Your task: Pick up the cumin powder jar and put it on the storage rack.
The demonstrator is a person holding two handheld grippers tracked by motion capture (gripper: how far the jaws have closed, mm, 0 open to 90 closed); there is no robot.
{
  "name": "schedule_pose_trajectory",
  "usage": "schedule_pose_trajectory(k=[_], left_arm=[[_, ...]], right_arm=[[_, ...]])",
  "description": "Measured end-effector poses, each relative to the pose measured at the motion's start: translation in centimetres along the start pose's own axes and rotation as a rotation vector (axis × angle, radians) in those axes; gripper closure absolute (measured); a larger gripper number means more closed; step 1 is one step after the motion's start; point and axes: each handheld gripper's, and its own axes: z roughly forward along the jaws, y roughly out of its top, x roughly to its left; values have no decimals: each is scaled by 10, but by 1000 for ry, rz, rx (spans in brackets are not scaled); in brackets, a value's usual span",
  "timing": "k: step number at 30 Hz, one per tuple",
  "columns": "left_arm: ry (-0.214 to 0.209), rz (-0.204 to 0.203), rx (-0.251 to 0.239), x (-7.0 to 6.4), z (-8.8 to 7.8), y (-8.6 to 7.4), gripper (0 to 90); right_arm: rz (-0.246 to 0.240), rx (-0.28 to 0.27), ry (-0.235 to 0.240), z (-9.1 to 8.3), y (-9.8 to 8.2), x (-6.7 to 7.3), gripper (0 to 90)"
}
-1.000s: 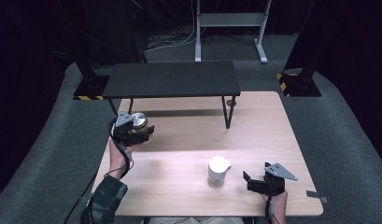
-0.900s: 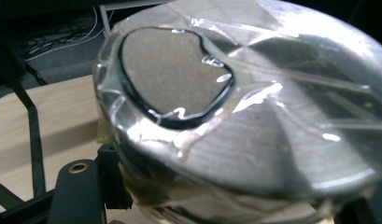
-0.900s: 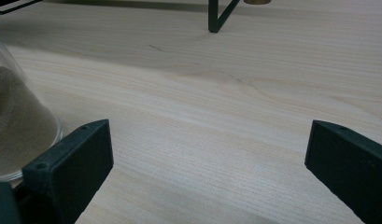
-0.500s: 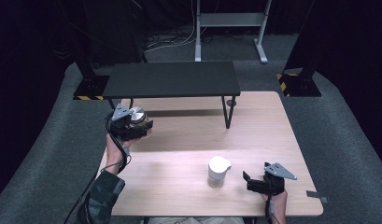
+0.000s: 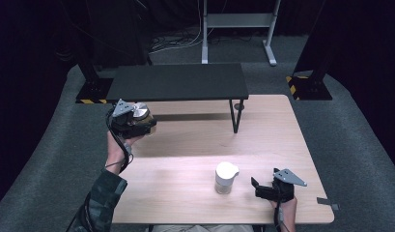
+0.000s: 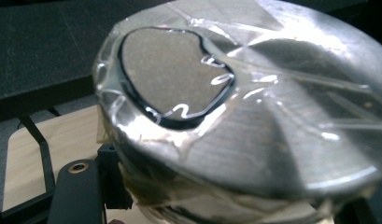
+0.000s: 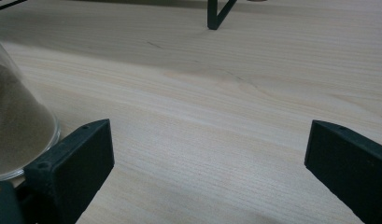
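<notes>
Above the table's left rear corner, your left gripper (image 5: 137,123) clamps a silver lidded tin (image 6: 254,116).
No brand, label or writing is legible on the tin, just clear tape and a dark-rimmed patch on its lid. Your right gripper (image 5: 259,189) rests on the table (image 5: 185,193), jaws spread wide with nothing between them, just beside the white sand-filled beaker (image 5: 226,177).

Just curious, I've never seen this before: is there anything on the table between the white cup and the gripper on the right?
No. The high view shows only bare wood between the white cup and the right gripper.
</notes>
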Motion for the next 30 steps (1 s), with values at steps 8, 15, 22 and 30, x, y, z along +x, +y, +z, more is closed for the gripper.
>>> schedule_pose_trajectory(k=[8,15,22,30], left_arm=[[-9,8,1,4,-2,16,305],[-26,18,-4,8,-4,30,305],[-22,34,-11,9,-5,46,305],[-9,57,-16,6,-3,61,305]], right_arm=[[-3,-7,1,-1,-1,0,1],[-5,-7,1,-1,-1,0,1],[-6,-5,0,0,-1,1,1],[-11,-2,-1,0,0,1,1]])
